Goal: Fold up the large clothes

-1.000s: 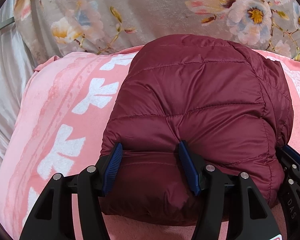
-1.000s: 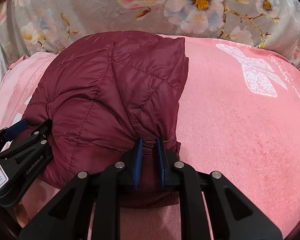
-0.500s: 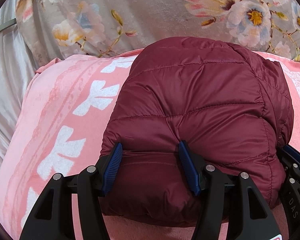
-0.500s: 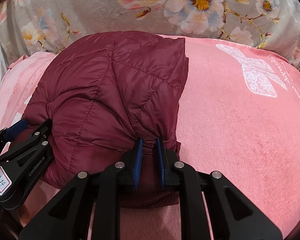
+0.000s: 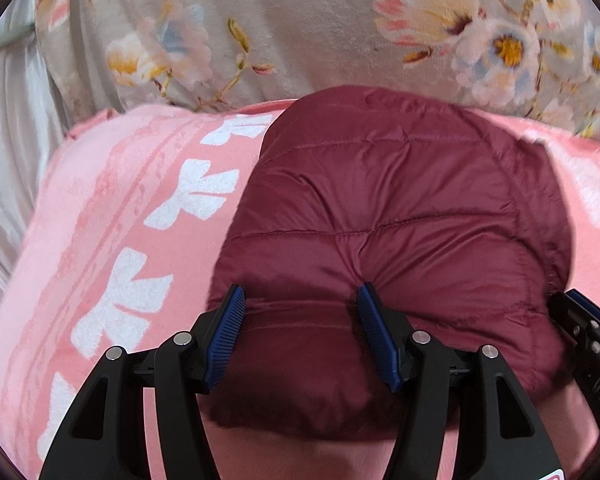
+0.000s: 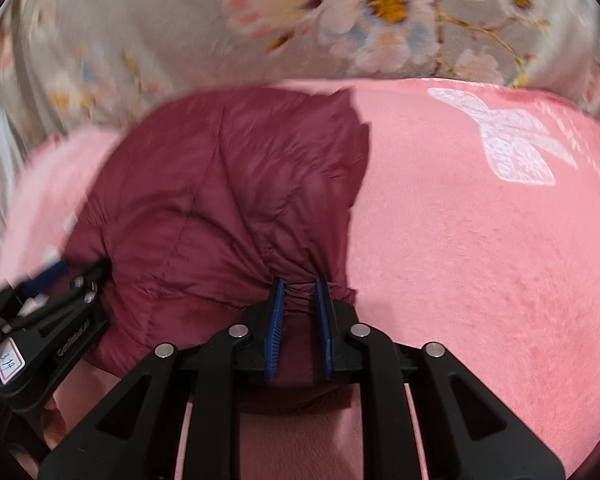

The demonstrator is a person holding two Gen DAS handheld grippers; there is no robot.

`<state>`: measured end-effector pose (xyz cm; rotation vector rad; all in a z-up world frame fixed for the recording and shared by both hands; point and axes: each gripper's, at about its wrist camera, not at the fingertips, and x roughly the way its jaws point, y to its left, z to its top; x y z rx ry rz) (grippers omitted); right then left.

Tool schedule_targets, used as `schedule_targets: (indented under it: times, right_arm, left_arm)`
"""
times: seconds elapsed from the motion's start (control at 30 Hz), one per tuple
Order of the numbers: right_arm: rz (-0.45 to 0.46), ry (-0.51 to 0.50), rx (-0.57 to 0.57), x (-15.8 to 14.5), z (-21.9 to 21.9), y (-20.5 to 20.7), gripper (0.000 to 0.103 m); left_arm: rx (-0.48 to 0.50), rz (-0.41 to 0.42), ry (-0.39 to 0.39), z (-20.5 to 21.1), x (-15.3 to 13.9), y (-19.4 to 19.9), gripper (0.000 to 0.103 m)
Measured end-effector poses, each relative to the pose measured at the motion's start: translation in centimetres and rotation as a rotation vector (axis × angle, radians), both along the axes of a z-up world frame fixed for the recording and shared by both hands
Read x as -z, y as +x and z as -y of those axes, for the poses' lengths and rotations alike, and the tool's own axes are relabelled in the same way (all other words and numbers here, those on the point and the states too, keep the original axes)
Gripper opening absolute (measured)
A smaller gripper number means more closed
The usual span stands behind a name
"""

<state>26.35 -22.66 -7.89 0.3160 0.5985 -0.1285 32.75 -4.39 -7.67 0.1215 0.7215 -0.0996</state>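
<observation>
— On top of the pink plush blanket with white bow prints (image 5: 112,264), the folded maroon quilted puffer jacket (image 5: 384,216) is sitting as a puffy bundle, with a grey floral fabric (image 5: 284,32) running behind it.

— How is the left gripper (image 5: 300,336) doing?

— It's straddling the near edge, its blue ribbed pads (image 5: 224,336) spread wide and just easing wider, padding bulging between them.

— And the right gripper (image 6: 300,328)?

— It's been loosening too, jaws much narrower, with a gathered tuck of jacket (image 6: 236,208) lying between them at the bundle's right corner. Whether it's still pinching, I cannot tell.
</observation>
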Motion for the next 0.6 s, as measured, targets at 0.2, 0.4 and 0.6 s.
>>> schedule_targets:
  times: [0.2, 0.4, 0.6]
  right_arm:
    - [-0.009, 0.174, -0.017, -0.2, 2.6, -0.8, 0.049]
    - [-0.08, 0.232, -0.071, 1.0, 2.1, 0.5, 0.018]
    - [0.003, 0.042, -0.04, -3.0, 0.5, -1.9, 0.003]
  left_arm:
    - [0.008, -0.168, -0.228, -6.7, -1.0, -1.7, 0.077]
    - [0.039, -0.233, -0.086, -6.5, 2.0, -2.6, 0.068]
    - [-0.005, -0.237, -0.124, -7.2, 1.5, -0.8, 0.051]
